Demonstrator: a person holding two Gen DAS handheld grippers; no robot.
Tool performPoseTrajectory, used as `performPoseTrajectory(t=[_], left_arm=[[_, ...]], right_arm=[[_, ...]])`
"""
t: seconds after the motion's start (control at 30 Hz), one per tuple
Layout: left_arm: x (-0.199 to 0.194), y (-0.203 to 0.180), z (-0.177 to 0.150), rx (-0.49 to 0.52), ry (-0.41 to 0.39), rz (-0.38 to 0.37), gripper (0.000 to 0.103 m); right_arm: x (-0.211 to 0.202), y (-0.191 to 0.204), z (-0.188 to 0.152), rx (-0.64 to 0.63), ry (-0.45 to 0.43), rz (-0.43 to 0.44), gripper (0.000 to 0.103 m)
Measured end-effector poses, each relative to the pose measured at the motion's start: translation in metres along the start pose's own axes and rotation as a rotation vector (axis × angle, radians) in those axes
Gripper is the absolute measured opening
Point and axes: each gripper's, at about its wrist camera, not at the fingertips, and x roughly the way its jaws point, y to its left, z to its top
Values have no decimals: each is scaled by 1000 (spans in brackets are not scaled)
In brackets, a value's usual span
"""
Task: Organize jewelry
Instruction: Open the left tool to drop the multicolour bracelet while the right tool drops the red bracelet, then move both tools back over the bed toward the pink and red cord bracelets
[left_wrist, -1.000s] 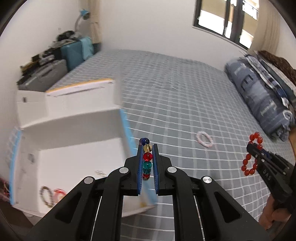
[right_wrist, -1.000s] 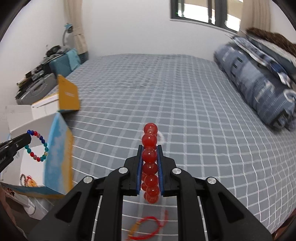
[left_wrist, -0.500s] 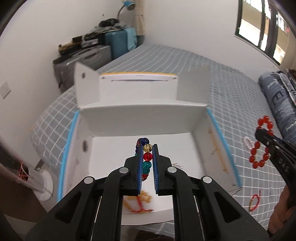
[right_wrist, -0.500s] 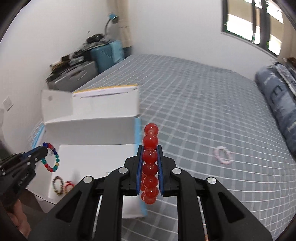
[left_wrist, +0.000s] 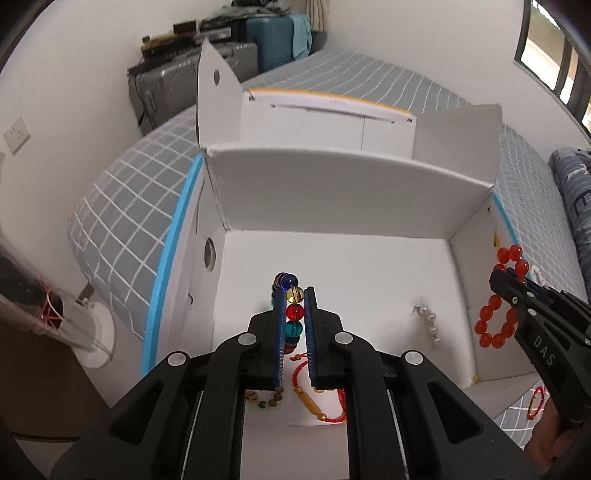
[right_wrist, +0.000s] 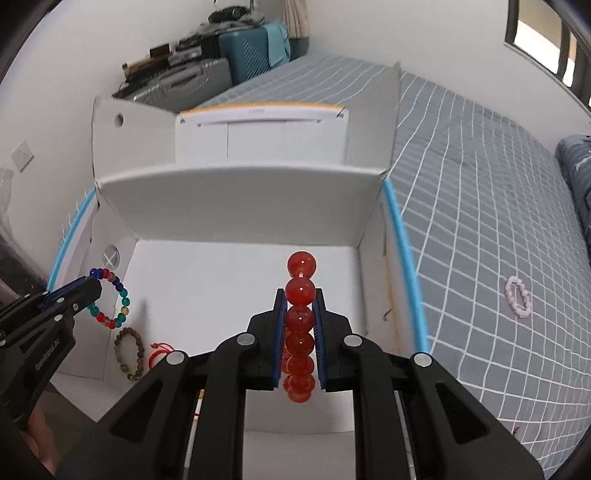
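Note:
My left gripper is shut on a multicolour bead bracelet and holds it above the floor of an open white box; the gripper and bracelet also show in the right wrist view. My right gripper is shut on a red bead bracelet, held over the box's right half; it also shows in the left wrist view. In the box lie a pearl earring, a red cord piece and a brown bead bracelet.
The box sits on a grey checked bed. A pink bracelet lies on the bed to the box's right. Suitcases stand by the far wall. A blue bolster lies at the right.
Both grippers have swung left from over the bed to above the open box, each still shut on its bracelet. The box now fills both views.

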Motion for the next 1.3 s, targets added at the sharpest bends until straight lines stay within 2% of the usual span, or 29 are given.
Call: performPoseTrajectory(t=[0.3, 0.37, 0.4, 0.43, 0.47, 0.5, 0.53, 0.57, 0.63, 0.67, 0.7, 0.73, 0.77, 0.83, 0.97, 1.2, 1.3], left_arm=[[13, -1, -2, -11, 34, 1, 10], [10, -2, -3, -13, 28, 3, 12], [9, -3, -2, -14, 26, 2, 15], [7, -3, -2, -17, 24, 0, 28], [4, -2, -3, -21, 13, 1, 36], [1, -1, -3, -27, 1, 3, 50], [-2, -1, -4, -32, -12, 4, 61], [-7, -1, -4, -33, -27, 5, 65], [-15, -1, -4, -38, -46, 5, 78], [-18, -1, -3, -40, -55, 2, 83], [-22, -1, -3, -41, -66, 4, 92], [-24, -2, -3, -39, -74, 9, 95], [-28, -3, -4, -37, -89, 20, 97], [-32, -5, -5, -36, -100, 27, 97], [-37, -11, -7, -42, -102, 22, 97], [-53, -46, -14, -4, -110, -47, 97], [-63, -70, -17, 30, -102, -110, 97]], right_arm=[[17, 0, -5, -9, 43, 1, 13], [17, 0, -6, -10, 42, 5, 15], [15, 0, -6, -13, 38, 5, 15], [13, 1, -6, -15, 34, 4, 16], [10, 0, -6, -17, 30, 5, 19], [6, 0, -6, -18, 27, 14, 24], [3, 0, -6, -18, 22, 15, 37], [-3, -1, -6, -16, 6, 11, 48], [-12, -3, -6, -17, -18, 0, 58], [-18, -5, -7, -16, -34, -12, 70], [-22, -6, -7, -17, -49, -24, 75], [-26, -8, -8, -19, -63, -37, 84], [-30, -11, -9, -22, -75, -48, 90], [-35, -18, -13, -14, -83, -67, 94], [-44, -38, -20, 30, -89, -71, 94], [-72, -84, -41, 77, -131, -110, 94], [-88, -113, -57, 93, -150, -140, 94]])
